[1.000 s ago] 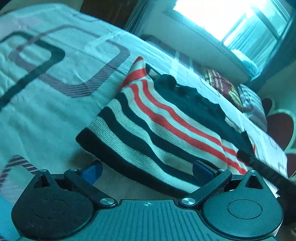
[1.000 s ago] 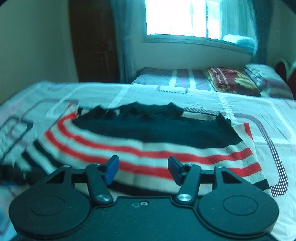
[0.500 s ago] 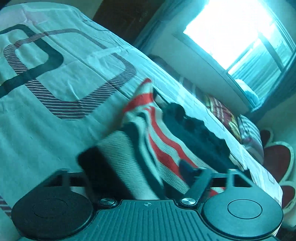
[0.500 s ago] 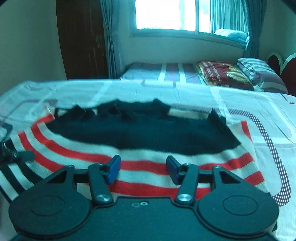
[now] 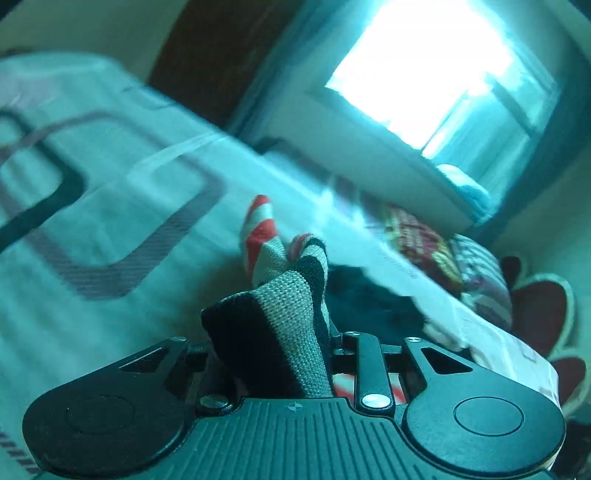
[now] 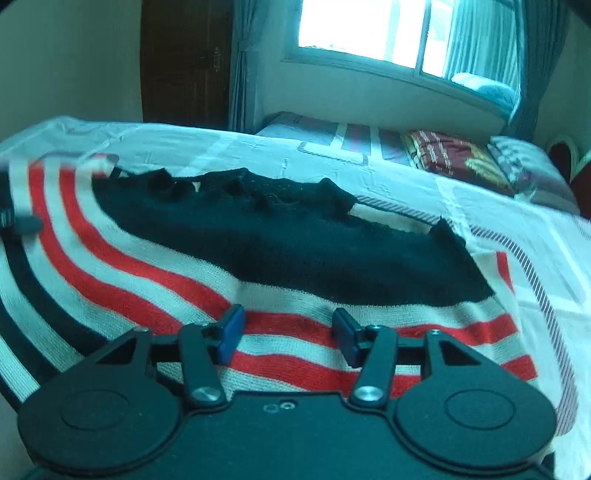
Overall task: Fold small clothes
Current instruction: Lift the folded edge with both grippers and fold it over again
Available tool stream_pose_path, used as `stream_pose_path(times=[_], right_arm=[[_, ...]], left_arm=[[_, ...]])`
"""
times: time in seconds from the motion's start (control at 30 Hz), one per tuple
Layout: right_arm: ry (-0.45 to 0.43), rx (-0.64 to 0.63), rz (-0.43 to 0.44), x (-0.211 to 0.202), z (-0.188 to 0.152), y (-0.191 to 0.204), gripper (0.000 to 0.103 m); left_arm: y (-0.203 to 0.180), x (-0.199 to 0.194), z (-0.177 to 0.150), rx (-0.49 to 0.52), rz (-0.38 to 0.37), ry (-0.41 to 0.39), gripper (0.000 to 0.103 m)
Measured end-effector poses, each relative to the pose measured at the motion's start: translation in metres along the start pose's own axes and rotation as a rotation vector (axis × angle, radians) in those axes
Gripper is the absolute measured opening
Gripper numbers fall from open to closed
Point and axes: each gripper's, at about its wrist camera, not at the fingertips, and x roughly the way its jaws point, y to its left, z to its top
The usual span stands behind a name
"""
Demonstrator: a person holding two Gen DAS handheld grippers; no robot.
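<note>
A knitted garment (image 6: 295, 251) with red, cream and black stripes and a black upper part lies spread on the bed sheet (image 6: 517, 206). In the left wrist view one corner of the garment (image 5: 284, 306) is bunched up and raised off the sheet. My left gripper (image 5: 269, 343) has its jaws closing on that corner, with the knit filling the gap and hiding the pads. My right gripper (image 6: 288, 328) hovers low over the striped hem. Its blue pads (image 6: 232, 328) stand apart, and the flat fabric shows between them.
The patterned sheet (image 5: 92, 221) stretches away left of the garment. Beyond the bed lie a second mattress and pillows (image 6: 454, 158), under a bright window (image 6: 354, 26). A dark wooden door (image 6: 184, 62) stands at the back left.
The left jaws went from wide open at the garment's corner to closed around it, and the corner rose off the sheet. The right gripper sank closer to the hem and tilted.
</note>
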Motion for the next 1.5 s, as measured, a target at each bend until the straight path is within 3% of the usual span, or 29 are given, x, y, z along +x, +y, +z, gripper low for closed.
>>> stream_pose_path(times=[0.07, 0.13, 0.2, 0.3, 0.47, 0.63, 0.73, 0.8, 0.93, 1.0, 1.1, 1.2, 1.33, 1.5], right_arm=[[-0.019, 0.07, 0.038, -0.007, 0.003, -0.008, 0.048], [-0.03, 0.136, 0.057, -0.007, -0.004, -0.016, 0.049], [-0.053, -0.018, 0.031, -0.009, -0.013, -0.003, 0.051], [-0.033, 0.177, 0.102, -0.025, -0.002, -0.035, 0.042], [-0.106, 0.318, 0.066, -0.069, -0.009, -0.089, 0.047], [-0.087, 0.388, 0.01, -0.093, -0.03, -0.134, 0.049], [-0.031, 0.449, -0.014, -0.095, -0.049, -0.156, 0.053], [-0.027, 0.484, -0.02, -0.103, -0.058, -0.163, 0.054], [-0.067, 0.529, -0.009, -0.117, -0.057, -0.168, 0.064], [-0.081, 0.54, -0.01, -0.124, -0.054, -0.175, 0.065], [-0.089, 0.558, 0.005, -0.129, -0.048, -0.181, 0.065], [-0.092, 0.588, 0.056, -0.128, -0.04, -0.181, 0.07], [-0.06, 0.595, 0.139, -0.118, -0.034, -0.165, 0.074], [0.025, 0.628, 0.211, -0.092, -0.031, -0.147, 0.082]], left_arm=[[-0.016, -0.003, 0.004, 0.054, -0.035, -0.016, 0.026], [-0.032, -0.004, 0.007, 0.096, -0.071, -0.022, 0.026], [-0.051, -0.005, 0.008, 0.148, -0.112, -0.016, 0.026], [-0.086, -0.004, 0.002, 0.236, -0.181, -0.006, 0.026], [-0.143, 0.006, -0.023, 0.348, -0.288, 0.05, 0.026], [-0.188, 0.018, -0.07, 0.426, -0.369, 0.132, 0.025], [-0.198, 0.032, -0.098, 0.476, -0.326, 0.231, 0.026], [-0.203, 0.027, -0.108, 0.559, -0.307, 0.222, 0.027], [-0.216, 0.003, -0.1, 0.562, -0.337, 0.255, 0.06], [-0.221, -0.013, -0.097, 0.571, -0.354, 0.233, 0.068], [-0.217, -0.031, -0.084, 0.558, -0.382, 0.23, 0.068], [-0.2, -0.033, -0.063, 0.49, -0.363, 0.202, 0.068], [-0.176, -0.027, -0.043, 0.516, -0.242, 0.133, 0.069], [-0.149, -0.014, -0.031, 0.456, -0.137, 0.127, 0.069]])
